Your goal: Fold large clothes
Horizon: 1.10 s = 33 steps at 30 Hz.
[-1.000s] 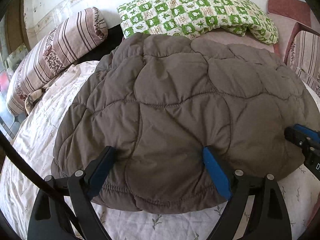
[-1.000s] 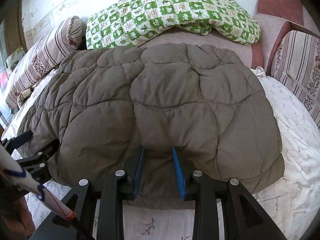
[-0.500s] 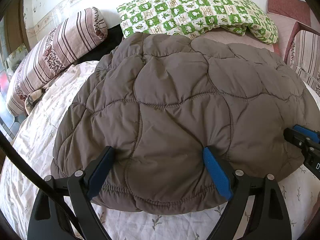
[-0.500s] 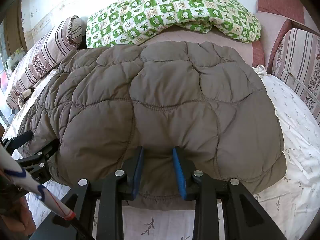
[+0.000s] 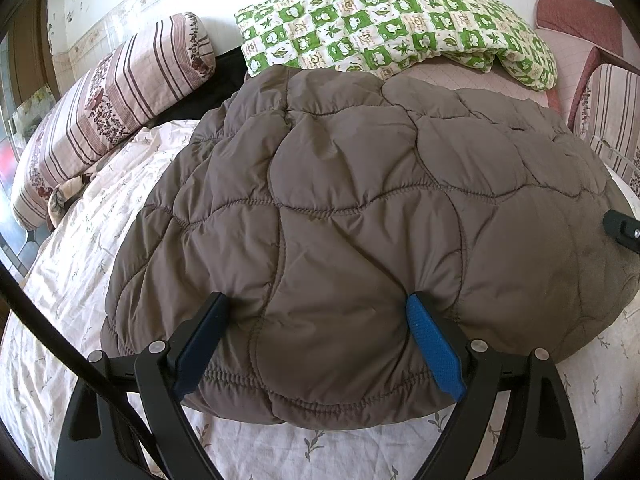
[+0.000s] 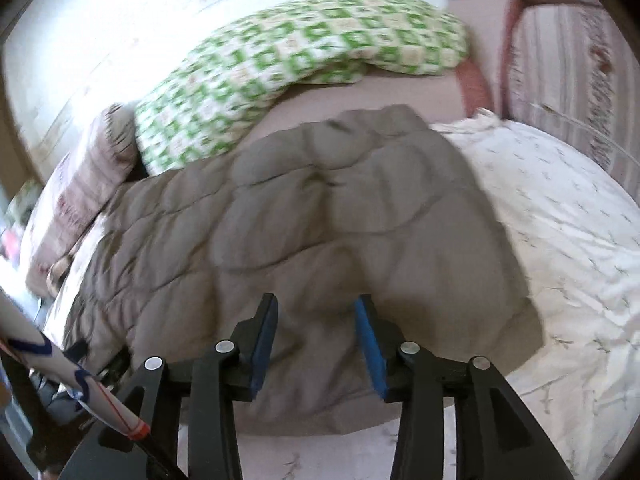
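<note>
A grey-brown quilted puffer jacket (image 5: pixel 360 220) lies spread on the bed; it also shows in the right wrist view (image 6: pixel 320 232), which is blurred. My left gripper (image 5: pixel 316 308) is open, its blue-padded fingers pressed wide apart on the jacket's near hem. My right gripper (image 6: pixel 316 312) holds a fold of the jacket's near edge between its narrowly spaced fingers. The right gripper's black tip (image 5: pixel 622 228) shows at the jacket's right edge in the left wrist view.
The bed has a white floral sheet (image 5: pixel 80 264). A striped bolster (image 5: pixel 112 108) lies at the left, a green checked quilt (image 5: pixel 392 28) at the back. A red chair (image 5: pixel 580 40) with striped fabric stands at the right.
My right gripper has lifted and tilted with the jacket edge in it, and its view is now blurred. The jacket's right part bunches upward. My left gripper has stayed in place.
</note>
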### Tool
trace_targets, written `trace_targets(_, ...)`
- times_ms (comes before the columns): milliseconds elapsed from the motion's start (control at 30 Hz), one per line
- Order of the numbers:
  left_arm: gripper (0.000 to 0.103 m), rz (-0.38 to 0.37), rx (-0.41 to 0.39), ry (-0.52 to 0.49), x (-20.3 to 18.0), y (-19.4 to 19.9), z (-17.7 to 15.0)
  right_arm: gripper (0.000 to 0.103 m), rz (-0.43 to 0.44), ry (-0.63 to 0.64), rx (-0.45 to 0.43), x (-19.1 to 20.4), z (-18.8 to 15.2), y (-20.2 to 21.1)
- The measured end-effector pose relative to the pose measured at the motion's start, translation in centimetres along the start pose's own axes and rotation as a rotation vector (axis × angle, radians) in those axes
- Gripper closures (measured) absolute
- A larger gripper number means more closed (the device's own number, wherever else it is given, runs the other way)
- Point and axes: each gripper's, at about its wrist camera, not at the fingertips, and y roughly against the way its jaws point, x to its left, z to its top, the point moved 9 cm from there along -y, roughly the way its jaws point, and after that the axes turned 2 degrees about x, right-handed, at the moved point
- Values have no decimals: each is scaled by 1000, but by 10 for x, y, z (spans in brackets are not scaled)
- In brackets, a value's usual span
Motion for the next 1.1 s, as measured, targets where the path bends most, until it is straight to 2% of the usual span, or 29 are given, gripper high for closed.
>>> trace_targets(100, 12, 1, 1, 0, 0, 0, 0, 58, 17, -78, 65, -15, -6, -12)
trace_targets(167, 12, 1, 2, 1, 0, -1, 0, 58, 26, -84, 82, -16, -7, -16)
trace_targets(300, 12, -7, 6, 9, 1, -1, 0, 57, 40, -105, 63, -16, -2, -7)
trace_targets(400, 12, -37, 21, 40, 6, 4, 2, 57, 18, -142, 21, -30, 9, 6)
trace_targets(533, 12, -85, 43, 109, 19, 13, 3, 45, -36, -230, -25, -61, 18, 25)
trace_targets(633, 12, -104, 76, 177, 38, 17, 1, 45, -68, -281, -5, -81, 17, 29)
trace_targets(733, 12, -56, 109, 241, 71, 17, -6, 44, -81, -341, 23, -104, 11, 31)
trace_targets(833, 12, -28, 175, 350, 113, 9, -22, 43, -83, -423, 55, -125, 3, 32)
trace_targets(967, 12, -170, 281, 598, 156, -5, -50, 39, -27, -516, 89, -141, -10, 33)
trace_targets(1000, 12, -237, 298, 663, 161, -7, -55, 39, -3, -540, 96, -143, -13, 33)
trace_targets(1100, 12, -362, 338, 780, 162, -13, -67, 37, 57, -607, 111, -145, -19, 31)
